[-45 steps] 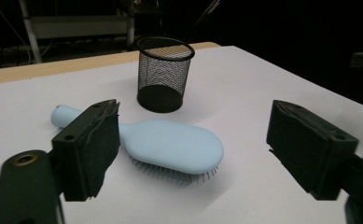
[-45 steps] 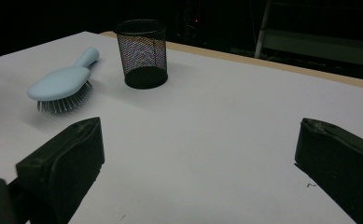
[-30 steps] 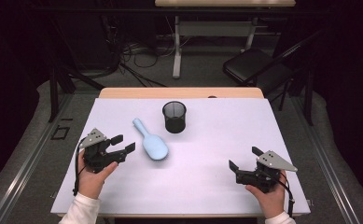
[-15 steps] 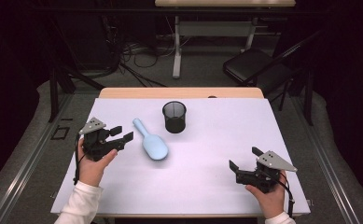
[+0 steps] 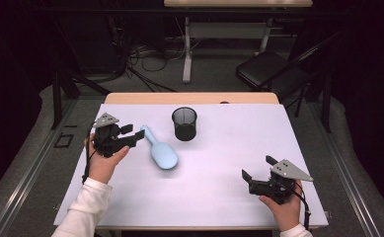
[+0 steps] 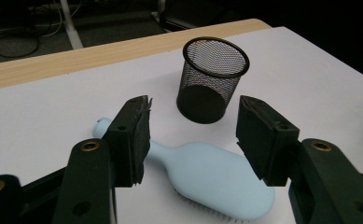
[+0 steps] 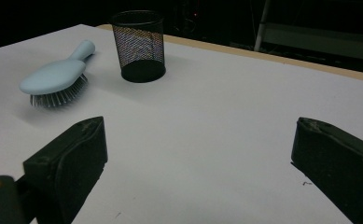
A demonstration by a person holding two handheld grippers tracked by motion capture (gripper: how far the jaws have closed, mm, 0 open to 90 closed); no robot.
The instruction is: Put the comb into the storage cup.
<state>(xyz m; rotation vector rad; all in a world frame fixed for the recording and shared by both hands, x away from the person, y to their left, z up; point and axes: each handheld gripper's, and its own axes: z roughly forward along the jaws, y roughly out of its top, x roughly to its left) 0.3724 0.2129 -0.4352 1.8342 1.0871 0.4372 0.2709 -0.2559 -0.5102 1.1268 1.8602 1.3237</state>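
Since the earlier frame the left gripper [image 5: 133, 134] has moved right and farther up the table [image 5: 219, 197], to the tip of the brush [image 5: 161, 152] handle. Its jaws have just been closing, yet they stand apart and grasp nothing; in the left gripper view [image 6: 193, 135] the brush [image 6: 212, 179] lies below the gap, untouched. At the near right, the right gripper [image 5: 257, 169] sits close to the near edge, released, jaws wide, with nothing between them. A broad bare stretch of table separates the 2 grippers. Left of centre lies the brush, bristles down, head toward the near side, handle pointing far-left. Just beyond and right of it stands the cup [image 5: 184, 123], upright, apart from the brush, near the far edge. Open room lies right of the cup.
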